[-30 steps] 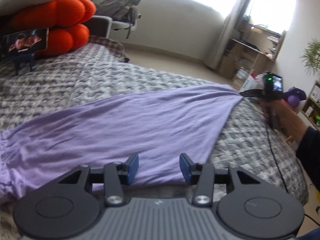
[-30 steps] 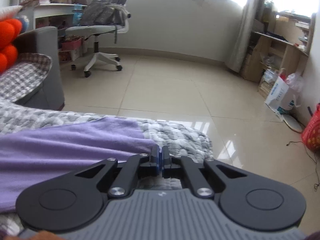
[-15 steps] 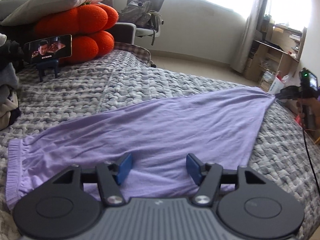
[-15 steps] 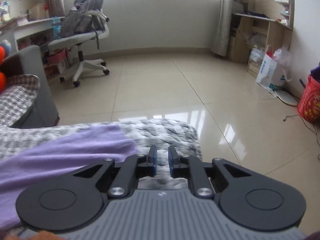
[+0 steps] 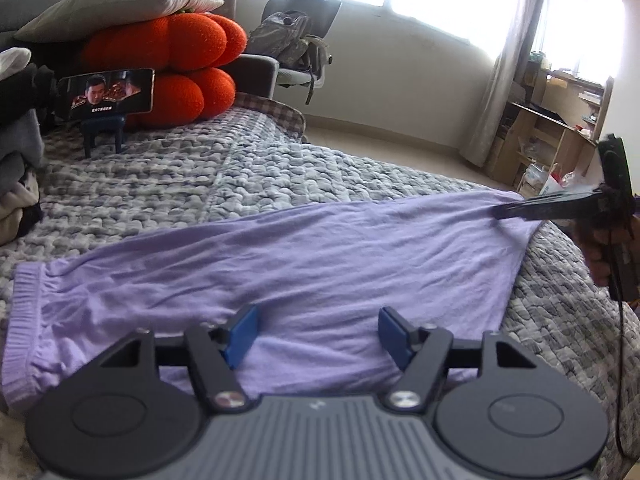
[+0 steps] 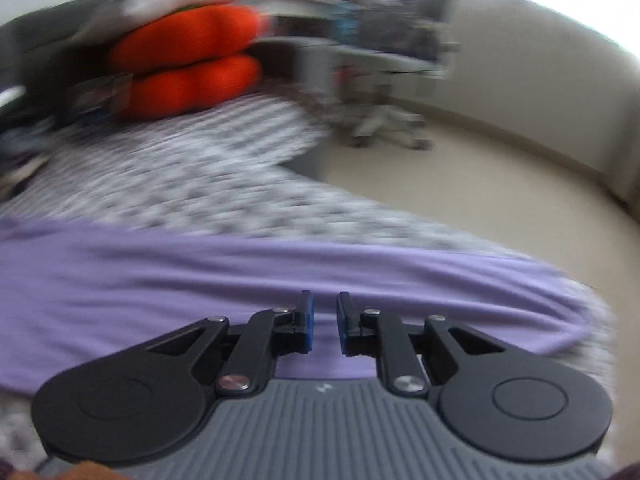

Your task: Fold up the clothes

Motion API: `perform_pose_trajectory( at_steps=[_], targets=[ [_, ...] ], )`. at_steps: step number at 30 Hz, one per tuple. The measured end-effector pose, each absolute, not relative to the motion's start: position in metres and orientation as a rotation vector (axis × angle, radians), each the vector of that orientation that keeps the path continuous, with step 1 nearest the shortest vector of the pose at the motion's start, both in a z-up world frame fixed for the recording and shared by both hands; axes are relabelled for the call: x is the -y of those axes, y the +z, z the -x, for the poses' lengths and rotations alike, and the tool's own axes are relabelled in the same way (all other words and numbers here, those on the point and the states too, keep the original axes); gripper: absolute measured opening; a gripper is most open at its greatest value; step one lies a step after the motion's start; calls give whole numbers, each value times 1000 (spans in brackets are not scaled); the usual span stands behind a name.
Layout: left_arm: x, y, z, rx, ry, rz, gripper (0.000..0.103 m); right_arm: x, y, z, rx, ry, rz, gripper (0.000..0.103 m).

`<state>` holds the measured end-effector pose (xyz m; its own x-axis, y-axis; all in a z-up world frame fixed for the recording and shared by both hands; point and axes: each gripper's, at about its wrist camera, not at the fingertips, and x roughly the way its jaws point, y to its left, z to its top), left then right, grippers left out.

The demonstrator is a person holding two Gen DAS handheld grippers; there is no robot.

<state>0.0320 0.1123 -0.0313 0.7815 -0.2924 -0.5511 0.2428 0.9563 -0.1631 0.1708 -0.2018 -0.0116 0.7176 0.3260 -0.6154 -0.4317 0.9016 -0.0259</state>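
A lilac garment (image 5: pixel 300 256) lies spread flat across the grey knitted bed cover (image 5: pixel 280 176), with its ribbed waistband (image 5: pixel 24 308) at the left. My left gripper (image 5: pixel 318 320) hovers open over the garment's near edge, with nothing between its blue pads. In the left wrist view, my right gripper (image 5: pixel 504 213) reaches the garment's far right corner, held by a hand (image 5: pixel 600 252). The right wrist view is motion-blurred. There the right gripper (image 6: pixel 323 304) stands slightly open over the lilac garment (image 6: pixel 200 272), with an empty gap between its pads.
A phone on a small stand (image 5: pixel 108 94) sits on the bed in front of orange cushions (image 5: pixel 180 64) and a grey pillow (image 5: pixel 120 4). A pile of clothes (image 5: pixel 16 168) lies at the left edge. An office chair (image 5: pixel 300 40) and wooden shelves (image 5: pixel 560 140) stand beyond the bed.
The right gripper opened off the garment's corner and swung left, from facing the floor to facing across the bed. The left gripper's fingers spread wider and its view levelled over the garment.
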Motion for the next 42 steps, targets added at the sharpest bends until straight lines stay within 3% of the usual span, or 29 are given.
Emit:
perform_pose_trajectory(
  at_steps=[9,10,11,14,21,35,42],
  targets=[
    [-116,-34,-25,-579,-304,91,70,122,-18,-170,-648,548,223,19],
    [-116,-34,-25,-580,-304,93,70,123,-19,-173,-642,513,219,22],
    [-117,-33,-25,-582,-304,97,70,126,-20,-177,-635,474,217,35],
    [-123,-29,-24,-587,-309,131,70,136,-22,-188,-621,360,195,43],
    [-148,-17,-16,-589,-266,214,70,155,-15,-181,-585,225,15,43],
    [-183,-26,-11,-616,-217,230,70,10,-4,-134,-641,741,235,43],
    [-193,-35,-13,-638,-219,267,70,-25,-9,-164,-703,751,236,43]
  ],
)
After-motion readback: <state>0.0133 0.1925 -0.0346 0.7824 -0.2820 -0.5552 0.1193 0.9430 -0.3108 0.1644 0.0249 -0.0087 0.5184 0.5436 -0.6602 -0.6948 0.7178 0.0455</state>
